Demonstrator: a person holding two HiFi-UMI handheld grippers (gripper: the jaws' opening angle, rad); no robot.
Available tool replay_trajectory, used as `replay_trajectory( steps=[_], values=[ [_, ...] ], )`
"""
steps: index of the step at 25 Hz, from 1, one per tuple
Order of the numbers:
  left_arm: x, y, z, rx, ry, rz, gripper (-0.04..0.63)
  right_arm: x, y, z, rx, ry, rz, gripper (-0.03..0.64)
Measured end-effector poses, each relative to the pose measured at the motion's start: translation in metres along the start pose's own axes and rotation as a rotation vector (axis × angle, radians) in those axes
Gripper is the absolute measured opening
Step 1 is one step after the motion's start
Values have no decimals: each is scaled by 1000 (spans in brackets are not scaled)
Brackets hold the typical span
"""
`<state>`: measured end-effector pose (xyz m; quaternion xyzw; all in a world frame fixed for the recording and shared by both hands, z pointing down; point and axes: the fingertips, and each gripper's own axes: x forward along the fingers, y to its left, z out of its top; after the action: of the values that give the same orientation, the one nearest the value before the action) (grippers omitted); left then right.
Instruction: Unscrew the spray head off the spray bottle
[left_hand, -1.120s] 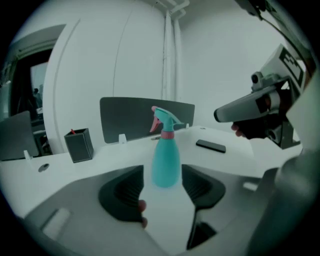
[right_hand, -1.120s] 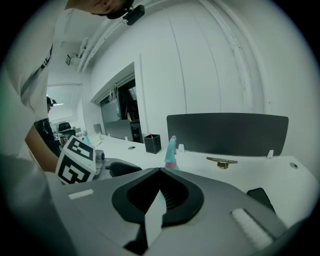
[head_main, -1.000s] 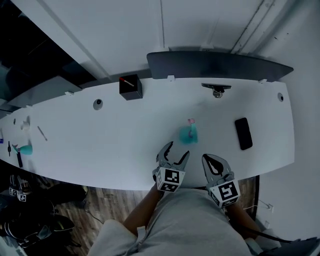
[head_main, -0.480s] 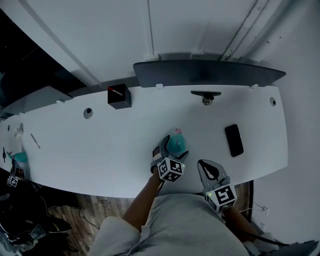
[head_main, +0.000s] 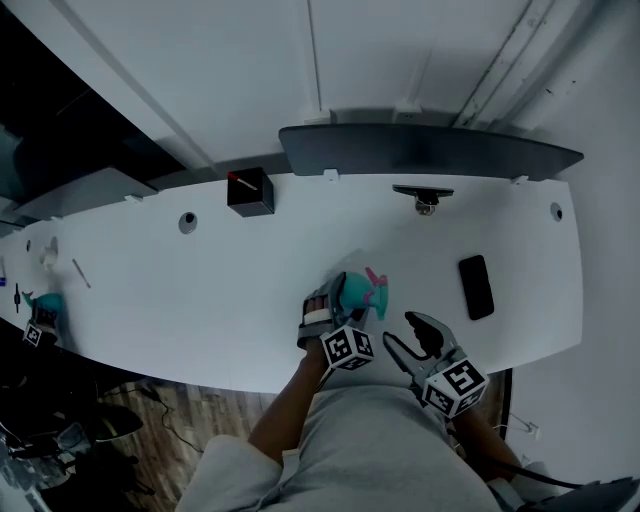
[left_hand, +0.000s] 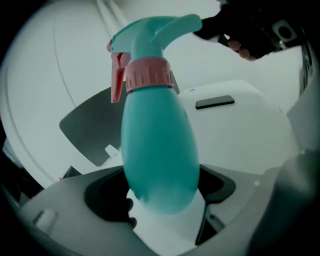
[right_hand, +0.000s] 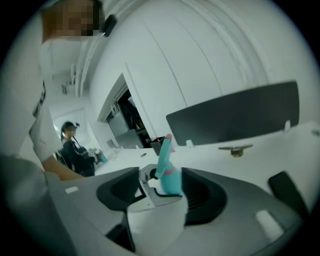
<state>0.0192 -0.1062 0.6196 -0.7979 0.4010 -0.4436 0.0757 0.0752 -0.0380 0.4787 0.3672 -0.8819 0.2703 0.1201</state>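
Your left claw (head_main: 338, 298), just closing, grips smooth teal ovoid bottle (left_hand: 157, 150), head (left_hand: 150, 35) tilted right; right claw (head_main: 400, 330) just opening, empty.

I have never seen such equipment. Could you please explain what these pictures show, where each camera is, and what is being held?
There is no robot here: a person holds two hand-held grippers, each with two fingers. The head view looks down from the person's head; the other two cameras ride on the grippers. On the white table are a phone and a black box. The left gripper has just been closing its fingers on the teal spray bottle and grips its body. The right gripper, its fingers just opening, holds nothing.
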Motion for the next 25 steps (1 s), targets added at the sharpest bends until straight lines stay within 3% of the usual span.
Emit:
replay_trajectory(
  steps=[1,2,6,11,15,20,23,25],
  values=[
    [-7,7,1,70,19,30,405,2,5,2,79,-1,50,313],
    [-15,13,3,130,35,55,405,3,8,4,143,-6,82,324],
    [-39,30,5,279,99,129,405,14,10,21,243,-30,106,319],
    [-57,40,-4,381,210,188,407,31,14,22,372,17,125,226],
    [-62,36,-9,415,253,192,405,32,13,11,274,84,77,98],
    [-64,31,-8,424,246,172,405,29,12,8,207,116,108,94],
    [-66,25,-7,421,235,136,405,26,16,8,37,161,142,92],
    [-66,20,-7,412,224,111,405,23,23,6,-148,198,164,91]
  ],
)
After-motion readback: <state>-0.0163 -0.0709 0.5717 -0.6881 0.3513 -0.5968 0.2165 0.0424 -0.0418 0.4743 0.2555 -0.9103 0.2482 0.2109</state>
